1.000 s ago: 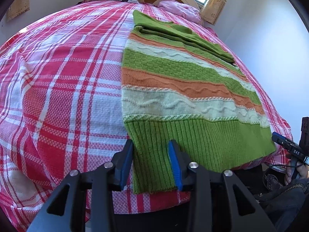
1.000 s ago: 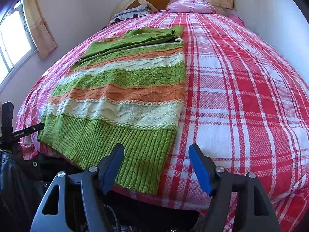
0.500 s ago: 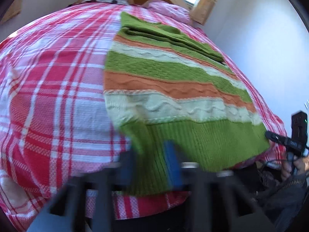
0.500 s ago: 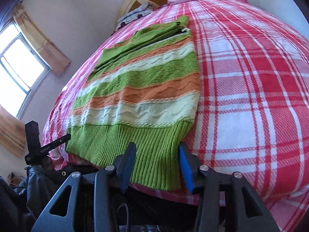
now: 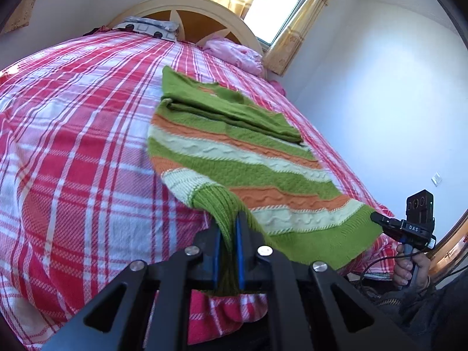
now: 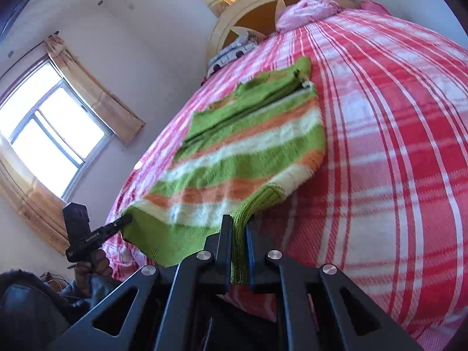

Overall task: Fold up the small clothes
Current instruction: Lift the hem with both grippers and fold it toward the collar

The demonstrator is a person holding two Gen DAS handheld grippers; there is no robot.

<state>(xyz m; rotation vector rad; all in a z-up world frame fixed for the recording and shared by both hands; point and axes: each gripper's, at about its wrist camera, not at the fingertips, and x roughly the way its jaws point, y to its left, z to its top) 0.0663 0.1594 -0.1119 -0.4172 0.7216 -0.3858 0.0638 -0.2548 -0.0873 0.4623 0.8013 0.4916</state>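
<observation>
A knitted sweater with green, orange and cream stripes lies on the bed, its sleeves folded across the chest at the far end. My left gripper is shut on the left corner of the green ribbed hem and holds it lifted off the bed. My right gripper is shut on the right hem corner of the sweater, also lifted. Each gripper shows in the other's view, the right one at the far hem corner, the left one likewise.
The bed carries a red and white plaid cover. A pink bundle and a grey patterned pillow lie by the wooden headboard. Walls stand close on both sides, with windows.
Both grippers moved onto the hem corners and shut on them from open. The hem has risen off the bed edge and the near part of the sweater has bunched up.
</observation>
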